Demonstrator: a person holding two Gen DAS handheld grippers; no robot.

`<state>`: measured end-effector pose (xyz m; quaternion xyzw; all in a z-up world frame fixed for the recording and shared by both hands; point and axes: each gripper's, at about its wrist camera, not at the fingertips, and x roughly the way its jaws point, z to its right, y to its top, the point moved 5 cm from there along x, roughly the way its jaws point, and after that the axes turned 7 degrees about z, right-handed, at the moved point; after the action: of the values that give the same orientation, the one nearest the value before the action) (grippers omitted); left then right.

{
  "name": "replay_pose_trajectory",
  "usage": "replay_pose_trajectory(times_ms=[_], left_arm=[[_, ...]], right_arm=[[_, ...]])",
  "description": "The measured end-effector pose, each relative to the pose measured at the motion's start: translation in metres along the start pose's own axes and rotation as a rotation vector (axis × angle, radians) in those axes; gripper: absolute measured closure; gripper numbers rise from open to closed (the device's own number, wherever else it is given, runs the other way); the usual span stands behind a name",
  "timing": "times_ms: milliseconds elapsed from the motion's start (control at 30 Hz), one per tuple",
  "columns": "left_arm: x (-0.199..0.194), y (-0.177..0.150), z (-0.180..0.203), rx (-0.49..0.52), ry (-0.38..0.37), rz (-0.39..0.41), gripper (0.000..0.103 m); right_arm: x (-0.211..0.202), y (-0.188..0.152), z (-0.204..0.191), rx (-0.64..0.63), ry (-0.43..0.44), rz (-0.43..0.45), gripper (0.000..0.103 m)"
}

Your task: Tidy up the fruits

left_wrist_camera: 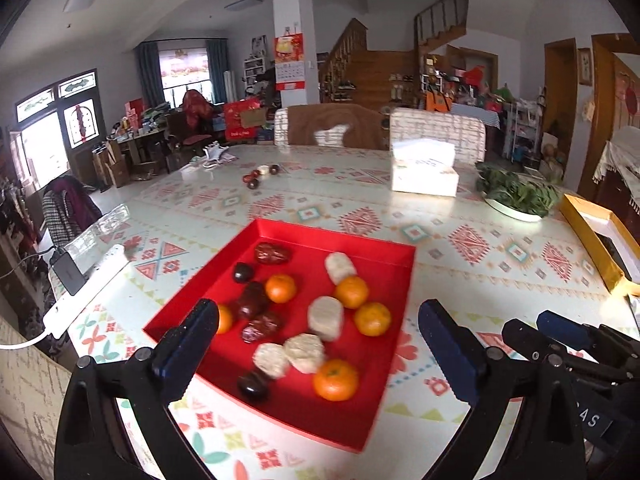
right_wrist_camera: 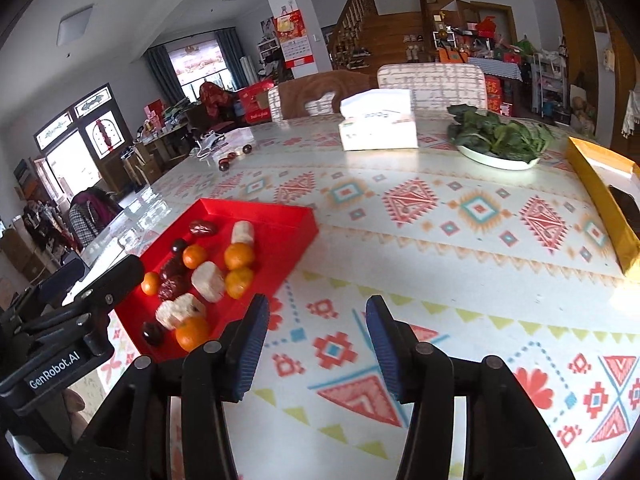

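a: nearest first. what are the grippers doing?

b: the left gripper (left_wrist_camera: 316, 344) stands wide apart over the near end of the red tray (left_wrist_camera: 404, 280), nothing between its fingers. the right gripper (right_wrist_camera: 318, 340) is partly spread over bare tablecloth (right_wrist_camera: 460, 264) just right of the tray, also holding nothing.

a: and the tray?

b: shallow, red, square, flat on the cloth. the fruit lies loose in it, mixed. nearest the camera sit an orange (left_wrist_camera: 335, 380) and a dark round fruit (left_wrist_camera: 253, 386). behind them, two pale chunky pieces (left_wrist_camera: 271, 360) touch each other, with a third (left_wrist_camera: 326, 317) just beyond.

a: more oranges?

b: four more: one half hidden behind the left finger (left_wrist_camera: 188, 344), one mid-tray (left_wrist_camera: 281, 288), two on the right side (left_wrist_camera: 351, 292), close to each other. dark red dates (left_wrist_camera: 260, 326) cluster left of centre, another date (left_wrist_camera: 273, 253) lies near the far wall, a dark round fruit (left_wrist_camera: 243, 272) beside it, and a fourth pale piece (left_wrist_camera: 340, 267) at far right.

a: past the tray?

b: well apart, near the far left edge of the table, a small group of dark fruits with one pale piece (left_wrist_camera: 262, 174) lies on the cloth, outside any container. a tissue box (right_wrist_camera: 378, 126) stands further right, then a white plate (right_wrist_camera: 496, 160) heaped with leafy greens (right_wrist_camera: 500, 132). a yellow box (right_wrist_camera: 604, 196) lies open along the right edge; what's in it i can't tell.
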<state>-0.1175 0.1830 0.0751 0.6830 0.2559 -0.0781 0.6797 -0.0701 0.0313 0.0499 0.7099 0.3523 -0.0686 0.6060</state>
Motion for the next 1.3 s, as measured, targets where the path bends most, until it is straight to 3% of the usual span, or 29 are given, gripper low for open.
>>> replay_pose_trajectory(times_ms=[467,1300], left_arm=[[-0.004,-0.004,0.037,0.067,0.011,-0.023,0.003],[0.006,-0.008,0.022,0.019,0.000,-0.053,0.003]], right_arm=[[-0.015,-0.012,0.023,0.021,-0.004,-0.001,0.045],[-0.004,-0.021,0.016,0.009,-0.033,-0.038,0.041]])
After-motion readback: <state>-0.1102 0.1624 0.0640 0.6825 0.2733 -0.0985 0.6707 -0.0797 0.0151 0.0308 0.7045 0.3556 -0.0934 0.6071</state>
